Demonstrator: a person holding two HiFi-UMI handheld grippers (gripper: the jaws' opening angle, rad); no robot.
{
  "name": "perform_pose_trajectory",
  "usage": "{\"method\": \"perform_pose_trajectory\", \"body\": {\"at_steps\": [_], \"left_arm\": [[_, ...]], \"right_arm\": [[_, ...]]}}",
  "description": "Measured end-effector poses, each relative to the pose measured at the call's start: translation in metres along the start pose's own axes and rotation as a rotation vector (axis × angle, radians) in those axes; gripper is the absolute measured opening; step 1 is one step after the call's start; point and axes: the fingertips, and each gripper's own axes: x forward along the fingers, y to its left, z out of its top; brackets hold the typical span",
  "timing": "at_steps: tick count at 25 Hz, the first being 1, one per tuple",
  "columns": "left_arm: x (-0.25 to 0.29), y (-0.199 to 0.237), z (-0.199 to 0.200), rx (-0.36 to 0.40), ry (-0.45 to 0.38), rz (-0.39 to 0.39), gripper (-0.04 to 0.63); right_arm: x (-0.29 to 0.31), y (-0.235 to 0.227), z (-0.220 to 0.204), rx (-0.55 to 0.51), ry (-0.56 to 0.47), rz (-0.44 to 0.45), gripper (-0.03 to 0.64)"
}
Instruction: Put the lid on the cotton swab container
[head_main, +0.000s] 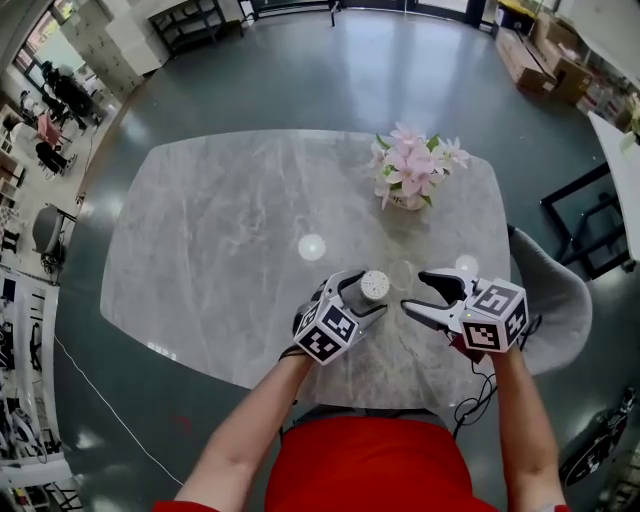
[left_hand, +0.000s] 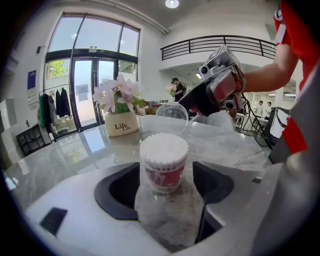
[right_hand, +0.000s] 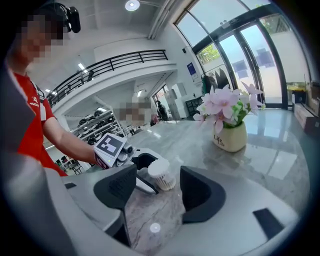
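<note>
Swab container (head_main: 374, 285) stands untouched between parted jaws of the left hand-held gripper (head_main: 361, 297); at three o'clock, right hand-held gripper (head_main: 415, 289) gapes empty.

I am looking down at a grey stone table (head_main: 200, 250). A white pot of pink flowers (head_main: 412, 172) is sitting far right on it. A grey chair (head_main: 555, 300) is standing right of it.

flower pot (left_hand: 121, 126) printed "life", second line perhaps "life" again

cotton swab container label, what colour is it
Mostly red with a pale print, below the white swab tips of the cotton swab container. It shows best in the left gripper view.
</note>
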Motion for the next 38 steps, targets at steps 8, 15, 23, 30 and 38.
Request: {"method": "perform_pose_trajectory", "body": {"at_steps": [8,15,23,30,38], "left_arm": [[0.006,0.007,0.0,0.012,-0.01,0.02,0.299],[0.01,0.004,0.001,0.03,-0.018,0.011,0.299],[0.009,0.004,0.0,0.05,-0.031,-0.005,0.299],[0.01,0.003,0.0,0.051,-0.042,-0.024,0.301],[0.007,0.003,-0.003,0.04,-0.048,-0.033,0.3]], "right_arm": [[0.015,0.017,0.019,-0.03,-0.02,0.05,0.295],[0.048,0.044,0.021,-0.052,0.07,0.157,0.295],[0.083,0.049,0.016,0.153,0.182,0.208,0.276],[0.088,0.046,0.01,0.148,0.208,0.185,0.229],[0.087,0.049,0.008,0.09,0.218,0.184,0.247]]}}
